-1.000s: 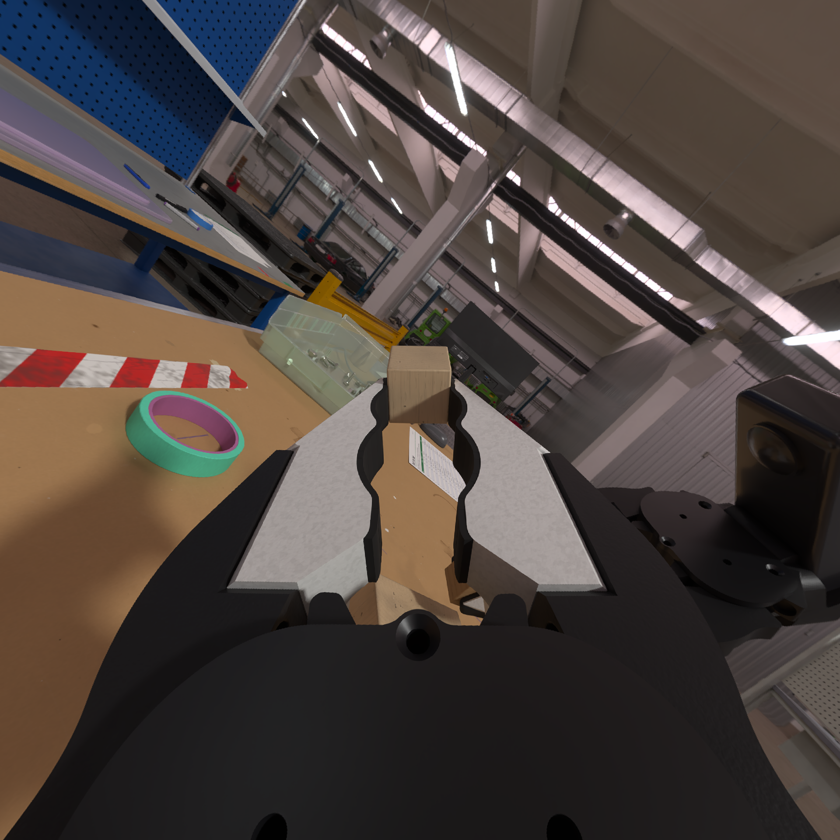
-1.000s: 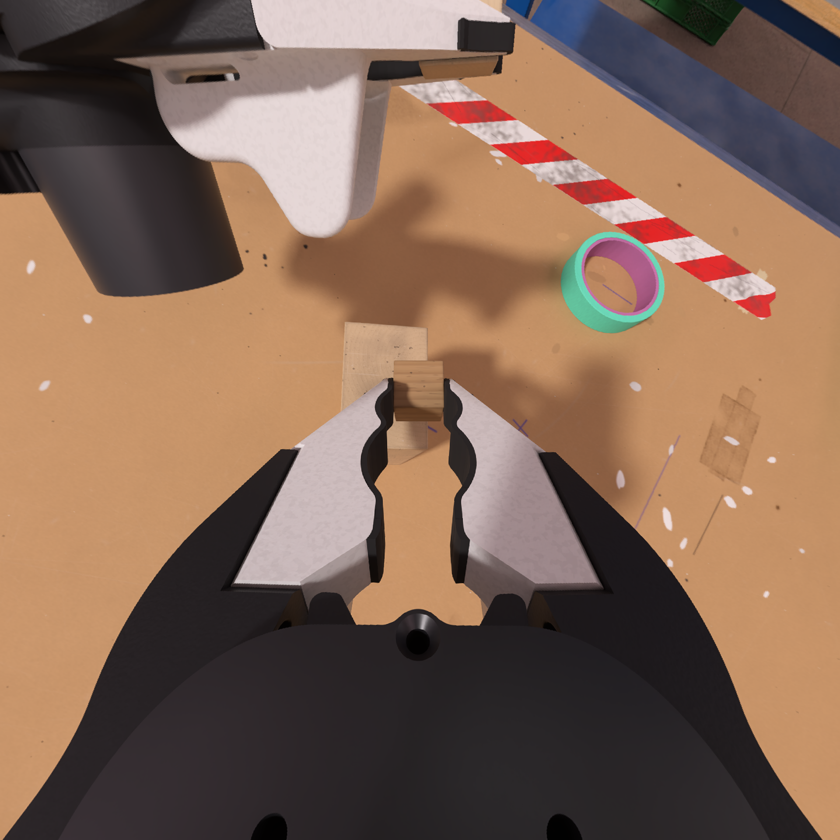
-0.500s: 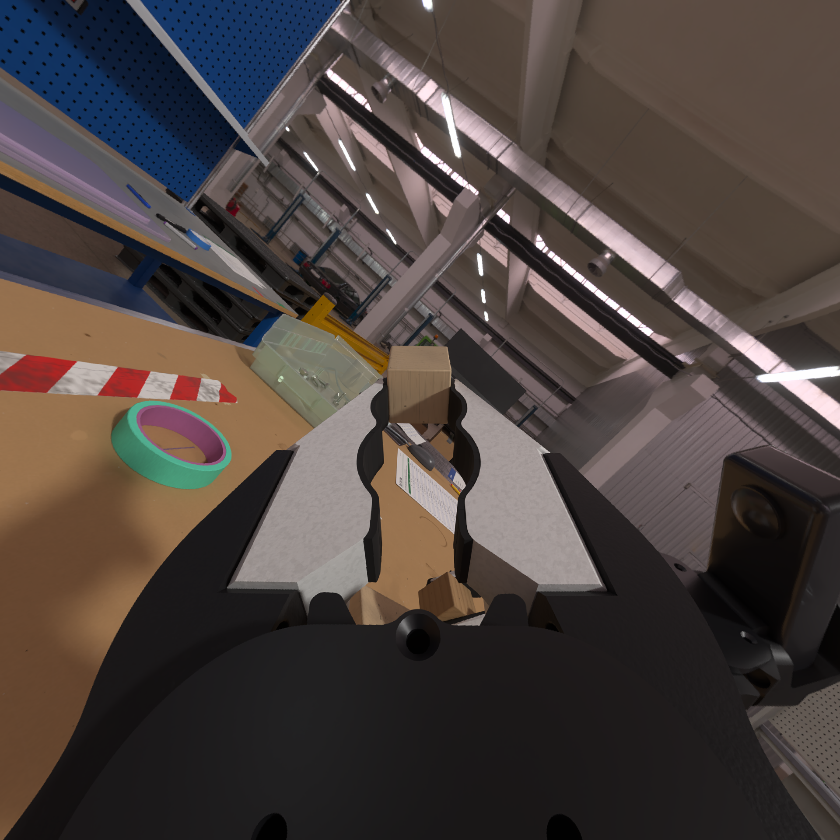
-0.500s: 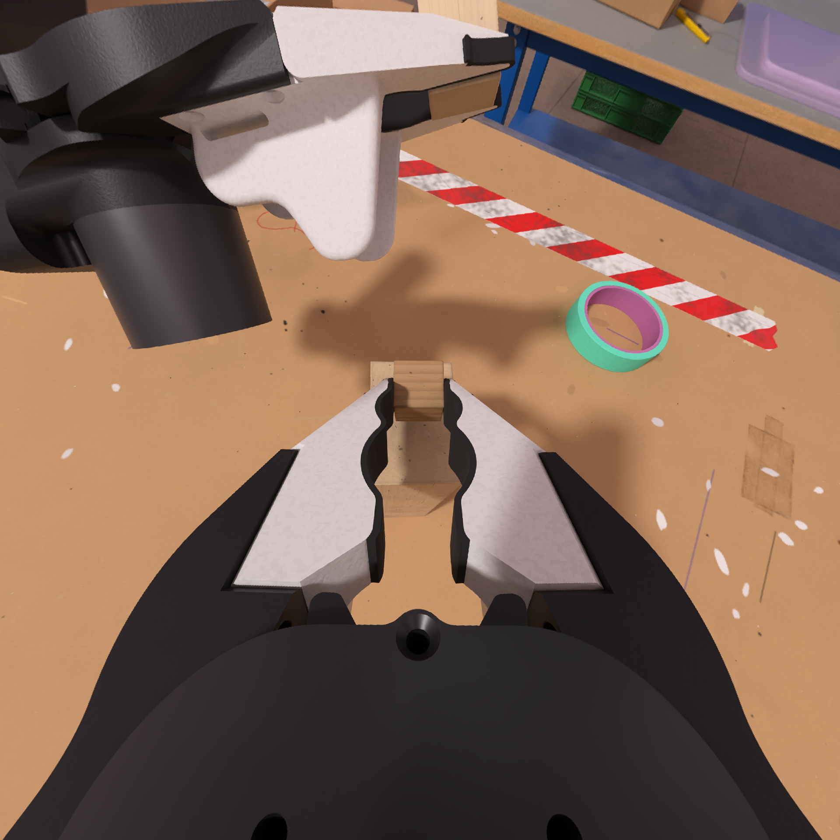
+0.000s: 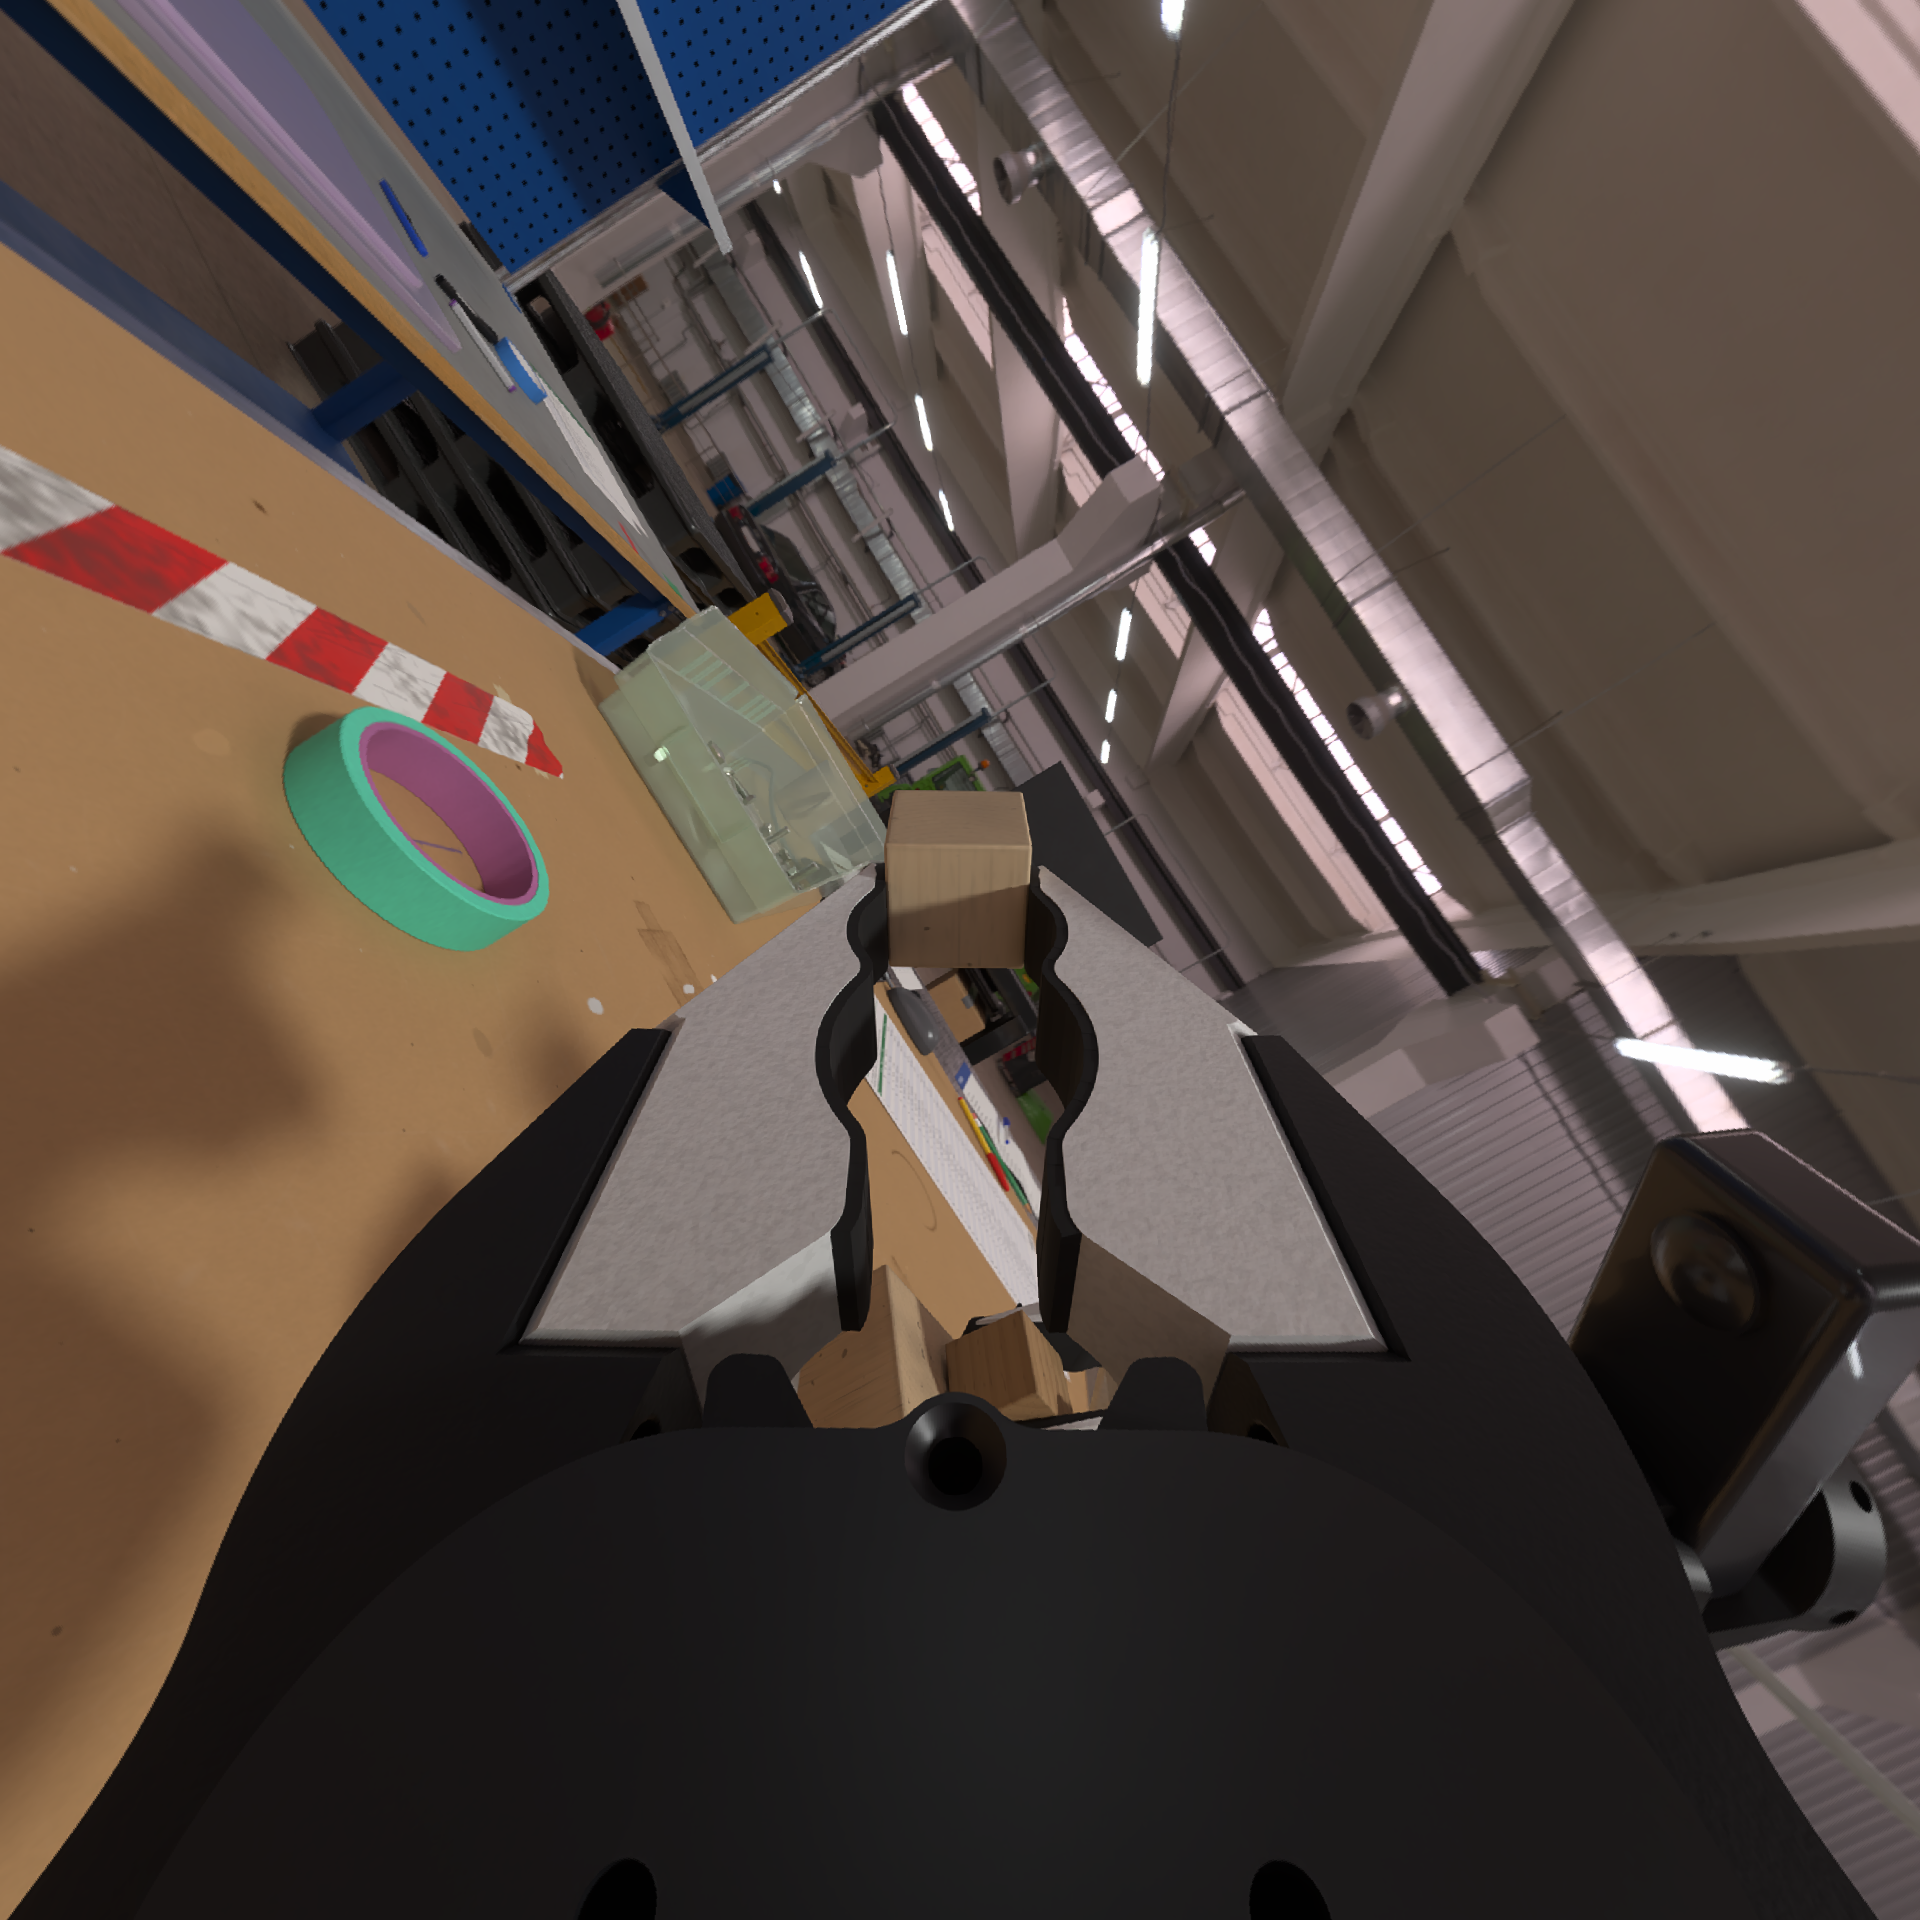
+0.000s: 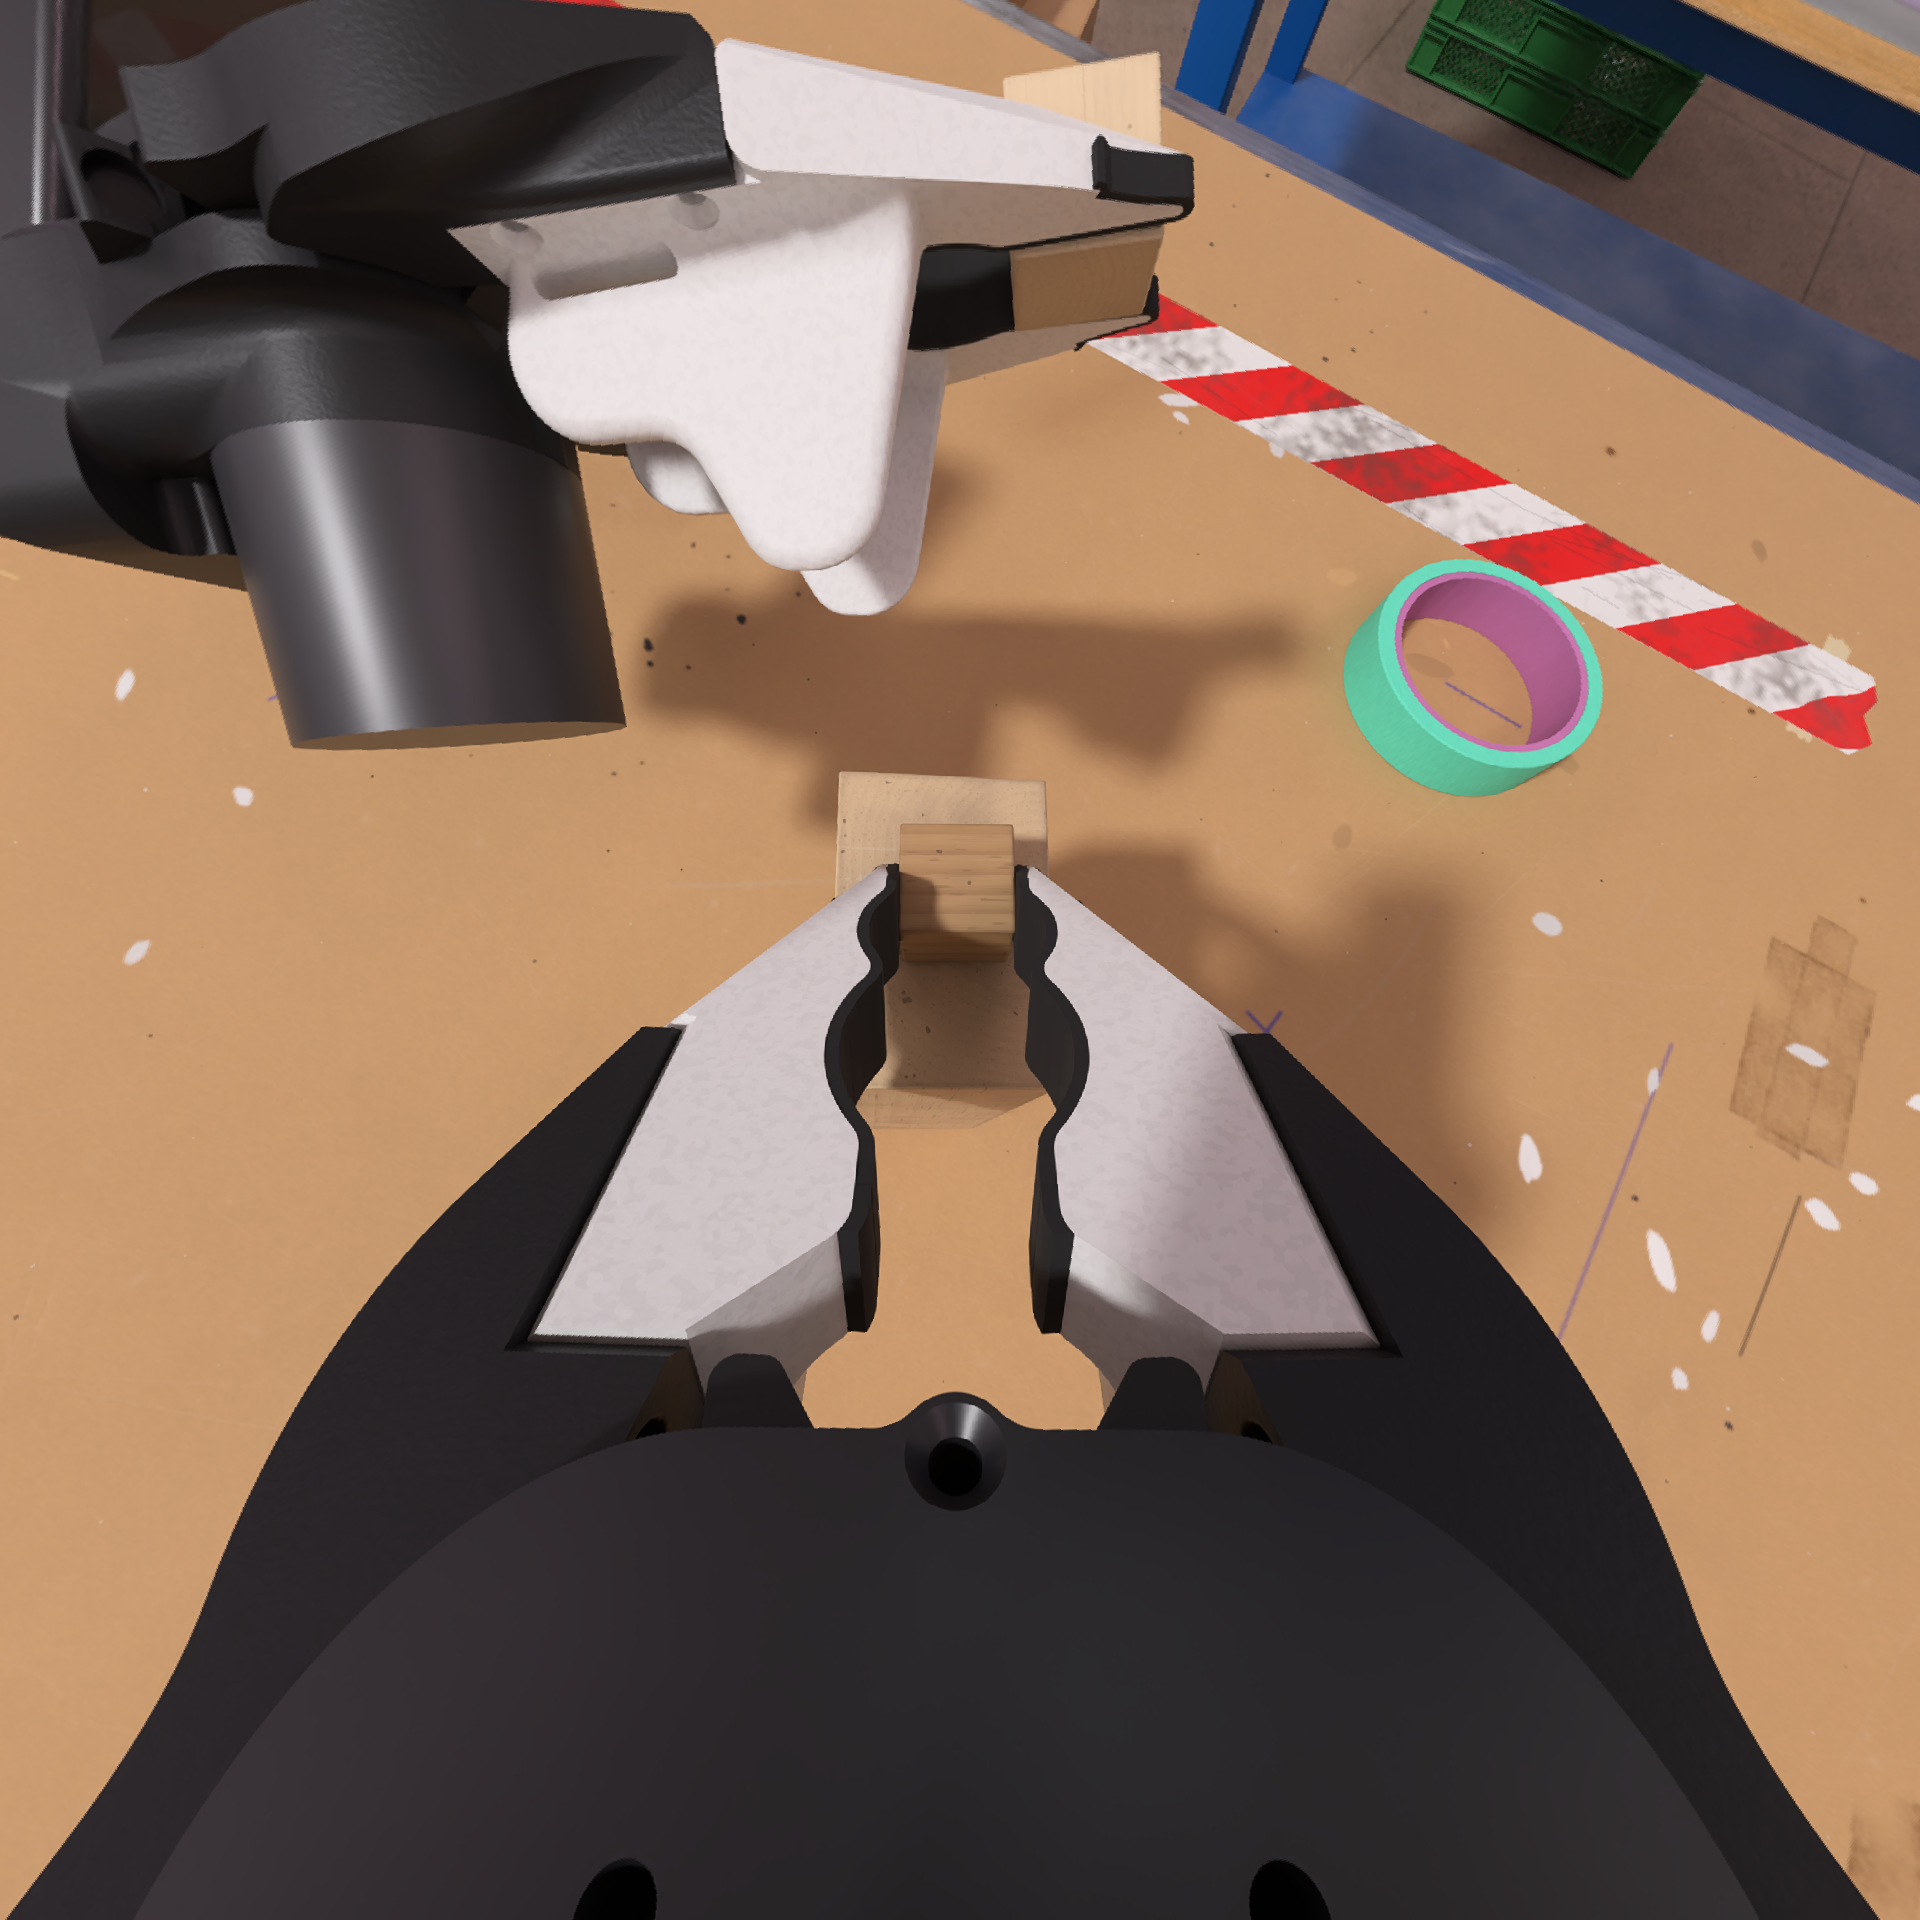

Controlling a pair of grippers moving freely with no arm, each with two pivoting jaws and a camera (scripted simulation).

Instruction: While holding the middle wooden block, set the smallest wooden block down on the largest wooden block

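Observation:
My left gripper is shut on the middle wooden block and holds it in the air, tilted. It also shows at the top left of the right wrist view, with the block between its tips. My right gripper is shut on the smallest wooden block. That block is over the top face of the largest wooden block, which rests on the table. I cannot tell if the two touch. Both also show low in the left wrist view: largest, smallest.
A green and purple tape roll lies right of the blocks, beside a red and white striped strip. A clear plastic box and a paper sheet lie farther off. Another wooden piece is near the table's far edge.
My right gripper has moved forward with the smallest block, so more of the largest block now lies under its fingers. My left gripper has rolled and shifted, still holding the middle block.

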